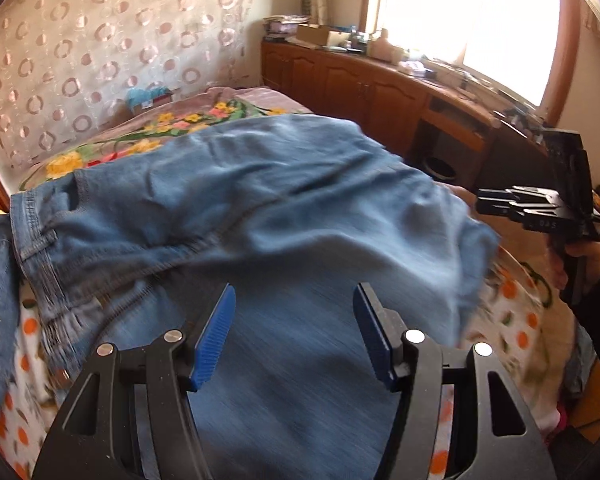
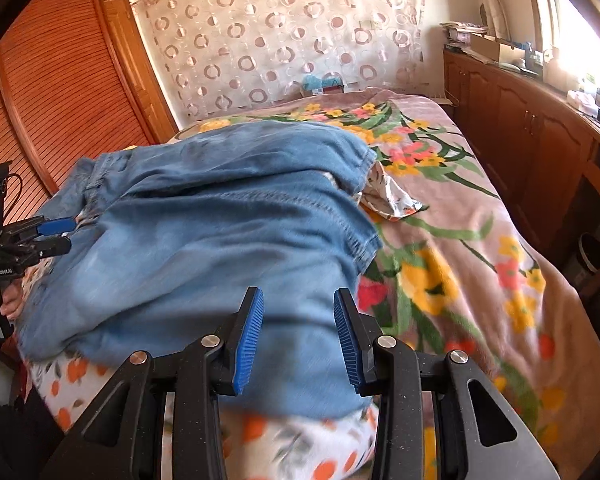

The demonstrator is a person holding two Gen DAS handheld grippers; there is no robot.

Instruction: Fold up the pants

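A bed [image 2: 520, 320] is seen, covered by a pinkish blanket [image 2: 440, 152] printed with yellow and red flowers. A white sheet with orange dots [image 2: 300, 448] is spread at the near end (toward 6 o'clock). Blue denim pants [image 2: 220, 220] are piled on it, a folded layer laid over another. At 12 o'clock, against the patterned backing, a small box with something turquoise [image 2: 318, 82] is set.
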